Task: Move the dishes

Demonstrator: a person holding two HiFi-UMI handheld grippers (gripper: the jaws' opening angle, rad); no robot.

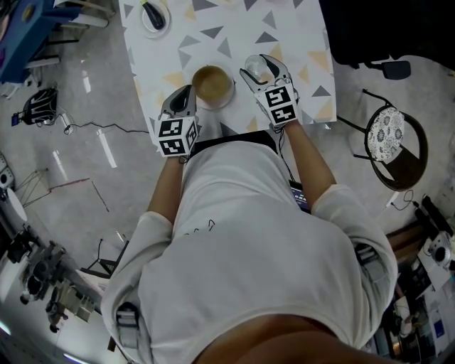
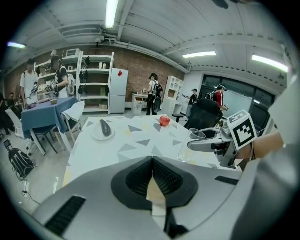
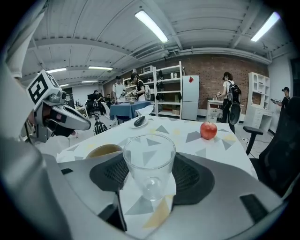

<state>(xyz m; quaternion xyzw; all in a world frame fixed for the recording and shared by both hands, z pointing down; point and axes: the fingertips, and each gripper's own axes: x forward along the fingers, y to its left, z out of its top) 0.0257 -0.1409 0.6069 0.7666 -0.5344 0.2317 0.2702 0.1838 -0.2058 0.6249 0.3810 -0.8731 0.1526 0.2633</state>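
Observation:
A tan bowl (image 1: pixel 213 84) (image 3: pixel 103 151) stands near the front edge of the table (image 1: pixel 284 21), which has a triangle-patterned cloth. My right gripper (image 1: pixel 259 72) (image 3: pixel 149 180) is shut on a clear drinking glass (image 1: pixel 254 67) (image 3: pixel 149 164) (image 2: pixel 189 144), upright and low over the cloth, just right of the bowl. My left gripper (image 1: pixel 190 92) (image 2: pixel 152 161) (image 3: pixel 86 125) hovers at the bowl's left edge with its pads meeting at the tips. Only a pale sliver shows behind them. The bowl is hidden in the left gripper view.
A small white plate (image 1: pixel 154 15) (image 2: pixel 102 129) (image 3: pixel 139 122) with a dark object lies at the table's far left. A red apple (image 2: pixel 164 120) (image 3: pixel 208 130) sits far right. A chair (image 1: pixel 394 142) stands right of the table. People, shelves and a blue-clothed table (image 2: pixel 44 110) are beyond.

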